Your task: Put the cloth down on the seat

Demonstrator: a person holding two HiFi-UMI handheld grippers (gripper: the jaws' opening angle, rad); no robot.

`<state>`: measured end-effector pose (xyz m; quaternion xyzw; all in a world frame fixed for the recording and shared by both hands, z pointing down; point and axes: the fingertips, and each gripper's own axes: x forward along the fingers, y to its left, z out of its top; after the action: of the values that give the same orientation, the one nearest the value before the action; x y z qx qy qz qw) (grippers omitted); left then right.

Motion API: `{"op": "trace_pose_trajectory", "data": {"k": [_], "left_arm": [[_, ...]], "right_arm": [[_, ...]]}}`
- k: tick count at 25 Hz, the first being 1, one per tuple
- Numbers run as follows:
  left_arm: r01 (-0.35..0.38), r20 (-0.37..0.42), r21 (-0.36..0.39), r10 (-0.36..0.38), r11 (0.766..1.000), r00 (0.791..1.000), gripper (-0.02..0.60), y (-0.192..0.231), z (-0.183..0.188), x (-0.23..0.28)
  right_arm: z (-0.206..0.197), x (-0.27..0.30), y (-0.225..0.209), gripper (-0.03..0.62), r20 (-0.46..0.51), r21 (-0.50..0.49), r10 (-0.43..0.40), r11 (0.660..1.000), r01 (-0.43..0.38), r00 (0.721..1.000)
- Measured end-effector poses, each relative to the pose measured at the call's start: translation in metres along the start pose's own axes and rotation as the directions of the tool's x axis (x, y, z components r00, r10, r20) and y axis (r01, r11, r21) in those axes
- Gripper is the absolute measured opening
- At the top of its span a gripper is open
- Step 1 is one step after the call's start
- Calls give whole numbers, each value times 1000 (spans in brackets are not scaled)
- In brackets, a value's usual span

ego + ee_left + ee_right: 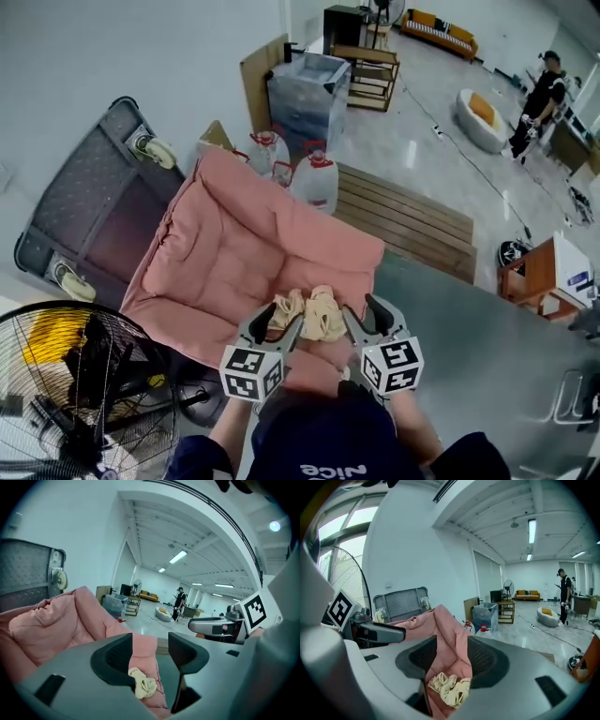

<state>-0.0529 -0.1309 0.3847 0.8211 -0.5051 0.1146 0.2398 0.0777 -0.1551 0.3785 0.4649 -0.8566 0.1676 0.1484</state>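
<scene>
Head view: cloth [307, 314] bunched on pink seat [225, 234]. Left hand-held gripper [277, 323] and right hand-held gripper [364, 314] above it, jaws wide, empty. Probably fully released; lift straight, avoid snagging folds.

A slatted brown wooden platform [408, 220] lies on the floor [422, 141]. At its left end stand white plastic jugs with red caps [316, 183], and behind those are a clear plastic storage bin [307, 94] and an open wooden shelf rack [370, 75]. Far beyond the platform are a round white pouf with an orange cushion [480, 119], a person in black clothes [536, 103] standing just beside it, and an orange sofa [439, 30]. Well to the platform's left, a grey flat trolley with pale castor wheels [89, 202] is tipped up on edge, with a black wire-guard fan [66, 394] nearer the camera.
</scene>
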Motion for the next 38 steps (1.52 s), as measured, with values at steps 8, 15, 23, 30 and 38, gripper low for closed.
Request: {"op": "trace_pose_trajectory", "data": {"k": [8,15,23,30,38], "left_arm": [[26,166,33,-32,999,986,258,-28,42,-46],[24,240,65,-39,998,970,241,-29,69,-62],[-28,350,-12,31,1000,936,28,-16,82,-75],[-60,342,-17,63,998,937,20,-5,84,-74],[-79,342,2,74,997,937,18,-13,84,-65]], "right_arm": [[49,-44,22,212,159,-65,71,996,-61,985],[65,-48,35,212,203,-107,101,991,-81,974],[85,-45,37,60,246,-114,49,993,-21,968],[85,-42,45,49,262,-143,118,986,-83,958],[80,-43,31,49,254,-157,65,987,-25,965]]}}
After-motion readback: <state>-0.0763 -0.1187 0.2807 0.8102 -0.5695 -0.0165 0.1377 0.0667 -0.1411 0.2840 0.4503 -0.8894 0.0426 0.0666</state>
